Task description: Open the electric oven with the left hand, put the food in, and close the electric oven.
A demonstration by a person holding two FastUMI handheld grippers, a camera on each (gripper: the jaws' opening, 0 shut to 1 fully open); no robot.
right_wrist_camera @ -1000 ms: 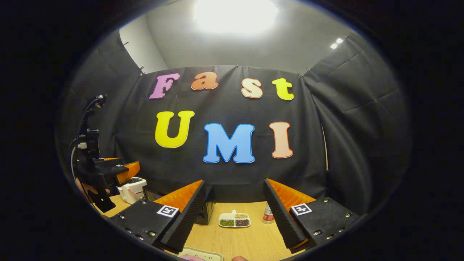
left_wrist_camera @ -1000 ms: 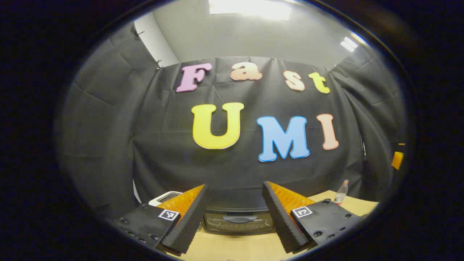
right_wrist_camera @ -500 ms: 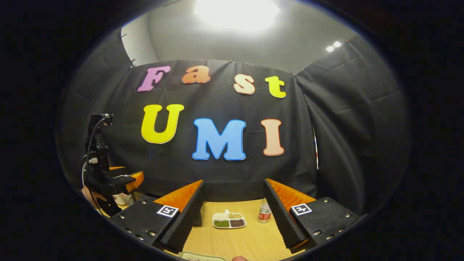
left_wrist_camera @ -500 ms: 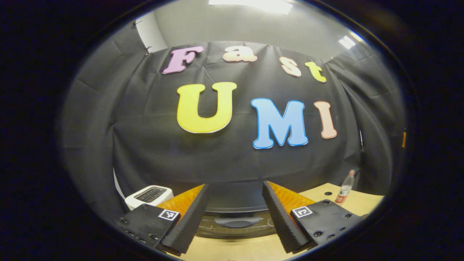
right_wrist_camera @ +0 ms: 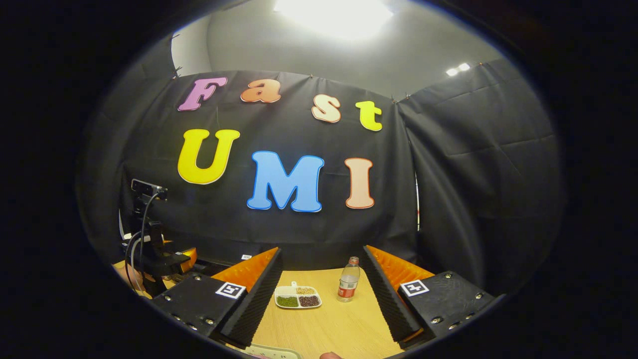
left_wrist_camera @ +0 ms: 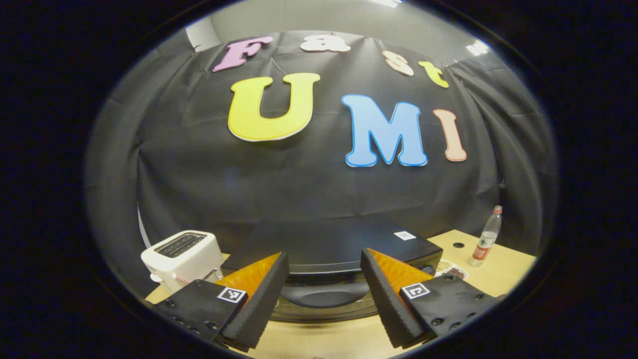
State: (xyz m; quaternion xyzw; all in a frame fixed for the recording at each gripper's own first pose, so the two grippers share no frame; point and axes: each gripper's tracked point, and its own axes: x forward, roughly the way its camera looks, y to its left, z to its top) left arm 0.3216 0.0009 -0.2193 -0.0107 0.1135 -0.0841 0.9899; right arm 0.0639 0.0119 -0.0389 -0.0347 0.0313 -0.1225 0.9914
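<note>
Left gripper view: the left gripper (left_wrist_camera: 324,299), fingers spread and empty, faces the electric oven (left_wrist_camera: 344,249) at the tabletop's (left_wrist_camera: 503,259) back edge, its door handle (left_wrist_camera: 324,295) lying crosswise, door closed. The right gripper (right_wrist_camera: 321,294) hangs spread, holding nothing.

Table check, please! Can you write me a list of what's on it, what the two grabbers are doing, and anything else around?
Surface: wooden table, bare between things.
Job's things: electric oven, door shut, handle just ahead of the left gripper; divided dish holding three foods.
Clutter: white toaster left of the oven; bottle beside the dish.
Grippers: left gripper open, holding nothing; right gripper open, holding nothing.
Cables: wires on the left gripper's rig.
Surroundings: black cloth wall, ceiling light.
</note>
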